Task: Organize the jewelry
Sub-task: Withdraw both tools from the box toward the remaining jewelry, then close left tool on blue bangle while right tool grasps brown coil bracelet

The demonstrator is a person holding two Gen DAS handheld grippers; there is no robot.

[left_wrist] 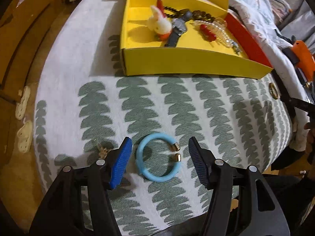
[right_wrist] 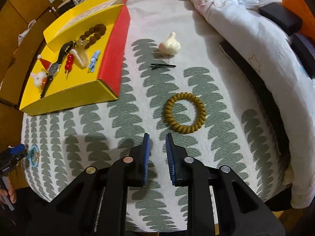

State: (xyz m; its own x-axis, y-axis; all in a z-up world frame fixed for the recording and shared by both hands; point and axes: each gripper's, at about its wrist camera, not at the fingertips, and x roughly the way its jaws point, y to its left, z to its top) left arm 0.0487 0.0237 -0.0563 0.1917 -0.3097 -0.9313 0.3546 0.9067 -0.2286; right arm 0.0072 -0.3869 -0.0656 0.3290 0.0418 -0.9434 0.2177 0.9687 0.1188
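— Both tongs point down at the bed, yes? How do they stand?

— Left gripper (left_wrist: 159, 155) is wide, and the light blue bracelet (left_wrist: 158, 157) lies flat on the cloth between its fingers. The pads do not touch it; there is a gap on each side. Right gripper (right_wrist: 157, 153) is narrow, with only a small slit between the blue pads, and nothing is inside.

— From big to small, what is around?

— First the bedspread (left_wrist: 157, 106), white with green leaf rows. A crumpled quilt (right_wrist: 246, 25) lies at two o'clock in the right wrist view. Then the yellow box (left_wrist: 187, 63) with a red flap, at twelve o'clock in the left view and at ten o'clock in the right view.

— What is in the box?

— A small white bunny toy (left_wrist: 160, 24), a red santa hat (right_wrist: 46, 63), a wristwatch (left_wrist: 178, 28), a brown bead bracelet (right_wrist: 94, 32), a clear hair claw (right_wrist: 79, 56), a red bead stick (right_wrist: 69, 63) and a little blue bow clip (right_wrist: 94, 61).

— And outside the box?

— In the right view, a mustard spiral hair tie (right_wrist: 185, 114) at one o'clock just past the fingers, a cream garlic-shaped thing (right_wrist: 170, 44) at twelve o'clock, and a thin black hair clip (right_wrist: 163, 66) between these two, all apart from each other.
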